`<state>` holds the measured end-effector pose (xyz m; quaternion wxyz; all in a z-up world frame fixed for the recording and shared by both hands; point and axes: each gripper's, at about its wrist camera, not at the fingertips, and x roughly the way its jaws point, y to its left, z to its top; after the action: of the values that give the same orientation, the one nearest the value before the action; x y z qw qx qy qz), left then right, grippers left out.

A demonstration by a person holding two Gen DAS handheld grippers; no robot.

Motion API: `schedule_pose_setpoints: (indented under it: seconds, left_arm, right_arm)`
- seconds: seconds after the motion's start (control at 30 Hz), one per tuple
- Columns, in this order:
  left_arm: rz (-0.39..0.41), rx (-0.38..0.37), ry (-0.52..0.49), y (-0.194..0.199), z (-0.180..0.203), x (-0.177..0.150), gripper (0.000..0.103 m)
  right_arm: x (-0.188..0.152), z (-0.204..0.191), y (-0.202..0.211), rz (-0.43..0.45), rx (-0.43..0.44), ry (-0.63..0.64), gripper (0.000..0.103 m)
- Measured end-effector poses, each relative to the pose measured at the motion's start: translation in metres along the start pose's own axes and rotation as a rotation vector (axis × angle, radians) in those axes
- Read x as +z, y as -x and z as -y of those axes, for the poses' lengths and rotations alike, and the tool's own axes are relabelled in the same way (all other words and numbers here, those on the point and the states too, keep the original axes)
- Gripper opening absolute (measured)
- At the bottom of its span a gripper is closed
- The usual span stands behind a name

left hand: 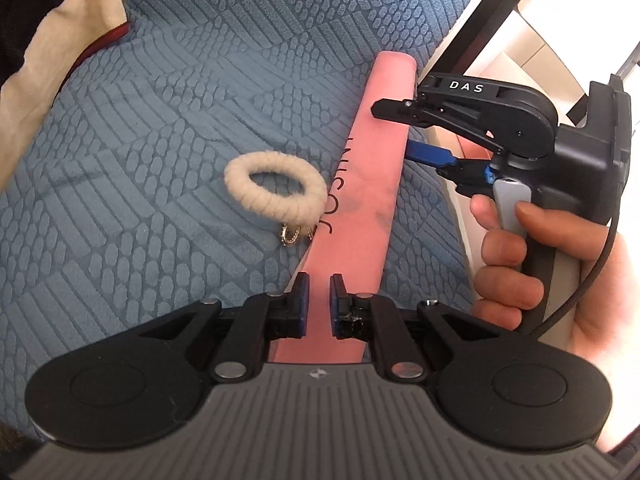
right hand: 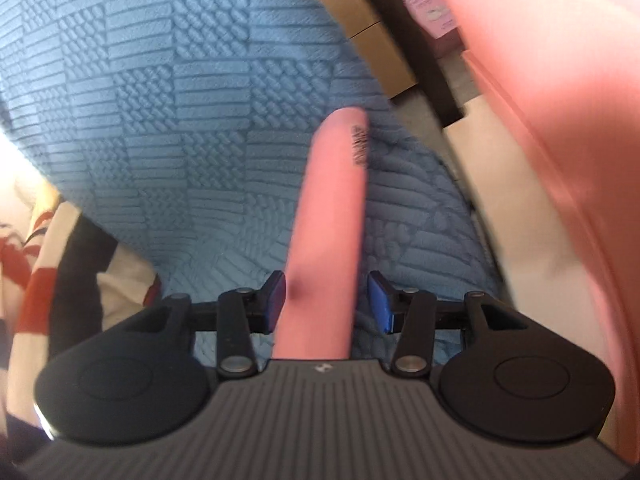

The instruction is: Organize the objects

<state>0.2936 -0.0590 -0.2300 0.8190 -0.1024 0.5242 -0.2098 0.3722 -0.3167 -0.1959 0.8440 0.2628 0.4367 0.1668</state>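
A long flat pink case (left hand: pixel 372 176) with dark lettering stretches over the blue textured bedspread (left hand: pixel 160 120). My left gripper (left hand: pixel 319 304) is shut on its near end. My right gripper (left hand: pixel 394 130) reaches in from the right, its fingers apart around the case's far part. In the right wrist view the pink case (right hand: pixel 328 220) passes between the open fingers of the right gripper (right hand: pixel 327 300), nearer the left pad. A cream braided ring (left hand: pixel 276 188) with gold clasps lies on the bedspread just left of the case.
A cream, black and red cloth (left hand: pixel 52 20) lies at the far left; it also shows in the right wrist view (right hand: pixel 48 272). A dark frame (left hand: pixel 480 12) and cardboard boxes (right hand: pixel 360 28) are past the bed's right edge. A large blurred pink shape (right hand: pixel 560 100) is at right.
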Motion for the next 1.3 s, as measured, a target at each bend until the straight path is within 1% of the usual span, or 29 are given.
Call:
schedule_pose_setpoints:
  seconds: [0.07, 0.2, 0.23, 0.27, 0.3, 0.33, 0.37, 0.47, 0.53, 0.6, 0.77, 0.93, 1.03, 1.17, 1.3]
  left_arm:
    - [0.000, -0.001, 0.004, 0.000, -0.001, 0.001, 0.013]
    - [0.001, -0.002, 0.015, -0.002, -0.003, 0.004, 0.013]
    - [0.001, -0.002, 0.017, -0.002, -0.003, 0.004, 0.013]
    - [0.001, -0.003, 0.017, -0.002, -0.004, 0.004, 0.013]
    - [0.000, -0.003, 0.016, -0.002, -0.004, 0.005, 0.013]
    - [0.001, -0.002, 0.015, -0.001, -0.003, 0.004, 0.013]
    - [0.001, -0.002, 0.014, 0.000, -0.002, 0.004, 0.013]
    - [0.003, 0.004, 0.013, 0.000, -0.002, 0.003, 0.013]
    - [0.004, 0.011, 0.011, -0.001, -0.003, 0.003, 0.013]
    - [0.004, 0.014, 0.007, -0.001, -0.002, 0.003, 0.013]
    - [0.009, 0.026, -0.010, -0.002, 0.001, 0.002, 0.013]
    - [0.019, 0.031, -0.011, -0.001, 0.002, 0.000, 0.013]
    - [0.022, 0.034, -0.006, 0.000, 0.002, 0.000, 0.013]
    - [0.030, 0.020, 0.028, 0.004, -0.003, 0.001, 0.013]
    - [0.063, -0.059, 0.091, 0.022, -0.008, -0.005, 0.013]
  right_arm:
    - [0.002, -0.001, -0.002, -0.036, 0.068, 0.023, 0.049]
    - [-0.003, -0.012, -0.003, -0.109, 0.141, 0.112, 0.049]
    - [-0.005, -0.014, -0.004, -0.129, 0.152, 0.129, 0.048]
    - [-0.006, -0.015, -0.006, -0.147, 0.142, 0.145, 0.047]
    - [-0.007, -0.016, -0.007, -0.157, 0.121, 0.162, 0.043]
    - [-0.008, -0.017, -0.006, -0.150, 0.105, 0.185, 0.035]
    - [-0.009, -0.018, -0.005, -0.141, 0.088, 0.205, 0.033]
    - [-0.011, -0.023, 0.005, -0.108, 0.070, 0.254, 0.015]
    - [-0.014, -0.025, 0.014, -0.086, 0.050, 0.303, 0.012]
    - [-0.019, -0.030, 0.023, -0.069, 0.019, 0.346, 0.010]
    - [-0.030, -0.032, 0.043, -0.031, 0.011, 0.417, 0.009]
    - [-0.050, -0.040, 0.063, 0.001, -0.010, 0.552, 0.008]
    - [-0.061, -0.043, 0.070, 0.012, -0.040, 0.619, 0.008]
    - [-0.066, -0.039, 0.070, 0.007, -0.058, 0.606, 0.008]
    - [-0.065, -0.034, 0.073, 0.010, -0.045, 0.556, 0.008]
